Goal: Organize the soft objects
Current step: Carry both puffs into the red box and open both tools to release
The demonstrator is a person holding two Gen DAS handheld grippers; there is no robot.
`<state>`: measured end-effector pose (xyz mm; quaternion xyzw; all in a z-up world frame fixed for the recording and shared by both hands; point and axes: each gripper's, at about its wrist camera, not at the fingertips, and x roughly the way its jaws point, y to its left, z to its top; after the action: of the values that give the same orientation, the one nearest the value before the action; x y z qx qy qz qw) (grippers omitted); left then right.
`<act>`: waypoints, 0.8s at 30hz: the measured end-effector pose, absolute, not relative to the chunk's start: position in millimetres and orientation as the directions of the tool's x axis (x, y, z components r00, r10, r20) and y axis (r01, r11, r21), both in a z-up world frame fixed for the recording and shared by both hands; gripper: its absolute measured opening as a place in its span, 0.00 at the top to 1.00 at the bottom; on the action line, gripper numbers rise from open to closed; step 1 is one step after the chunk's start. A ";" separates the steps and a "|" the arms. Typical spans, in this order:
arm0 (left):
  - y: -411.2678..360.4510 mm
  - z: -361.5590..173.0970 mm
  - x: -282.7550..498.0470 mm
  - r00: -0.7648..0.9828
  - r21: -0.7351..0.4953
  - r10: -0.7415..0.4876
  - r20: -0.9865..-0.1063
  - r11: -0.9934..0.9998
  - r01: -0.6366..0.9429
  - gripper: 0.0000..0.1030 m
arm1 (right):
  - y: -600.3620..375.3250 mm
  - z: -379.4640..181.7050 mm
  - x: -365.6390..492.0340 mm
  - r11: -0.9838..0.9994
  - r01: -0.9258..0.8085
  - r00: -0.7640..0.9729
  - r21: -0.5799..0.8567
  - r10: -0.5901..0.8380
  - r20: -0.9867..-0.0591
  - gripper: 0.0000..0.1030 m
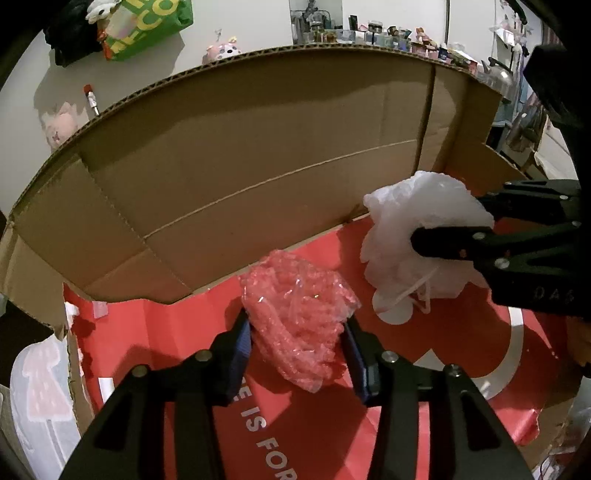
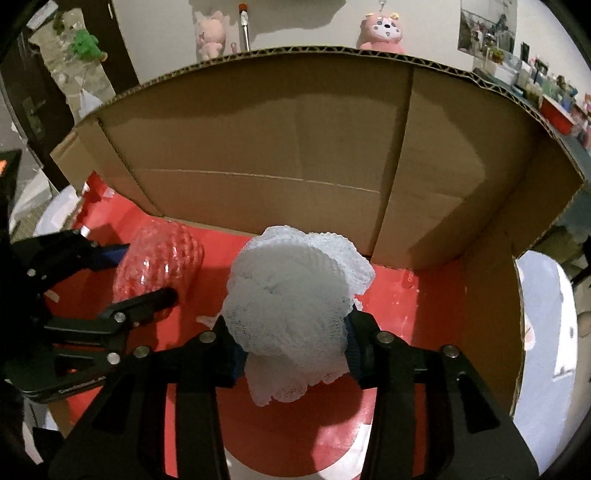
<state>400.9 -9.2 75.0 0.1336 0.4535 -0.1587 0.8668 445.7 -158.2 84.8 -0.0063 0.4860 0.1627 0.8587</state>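
Holding light, squashy items over the cardboard box (image 2: 258,147): left gripper (image 1: 297,334) clamped on bubble wrap (image 1: 295,317); right gripper (image 2: 291,336) clamped mid-bulk on mesh bath pouf (image 2: 291,291).

Colours and patterns, both wrist views.

Cardboard box (image 1: 258,155): plain tan-brown walls, red floor with white lettering and a white ring at lower right. Bubble wrap bundle (image 1: 299,325): clear, reads pink-red over the floor, fine bubble texture. Mesh puff (image 2: 291,306): white, open net weave. Left gripper (image 1: 297,350) and right gripper (image 2: 291,347): black bodies, blue pads. Plush toy (image 2: 382,31), top centre: pink, pale face. Bag (image 1: 147,26), upper left: green, yellow lettering.
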 end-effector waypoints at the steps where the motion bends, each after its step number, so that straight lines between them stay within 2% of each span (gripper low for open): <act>1: -10.1 74.6 400.7 0.538 0.091 -0.152 -0.829 0.913 0.398 0.52 | -158.6 85.0 445.9 0.947 -0.283 0.471 0.151 0.274 -0.838 0.58; 16: -9.6 73.6 409.4 0.534 0.086 -0.150 -0.832 0.916 0.392 0.46 | -161.4 87.0 447.7 0.954 -0.269 0.473 0.131 0.249 -0.845 0.49; 22: -6.2 75.3 407.6 0.533 0.080 -0.153 -0.832 0.918 0.388 0.39 | -159.5 86.9 447.0 0.955 -0.270 0.474 0.122 0.242 -0.847 0.44; 24: -4.2 77.1 406.9 0.535 0.077 -0.154 -0.830 0.920 0.384 0.33 | -158.6 88.4 445.5 0.955 -0.270 0.479 0.119 0.241 -0.844 0.41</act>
<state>406.9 -4.2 77.1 0.1259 0.4563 -0.1550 0.8671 445.5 -158.6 88.4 -0.0152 0.4883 0.1485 0.8598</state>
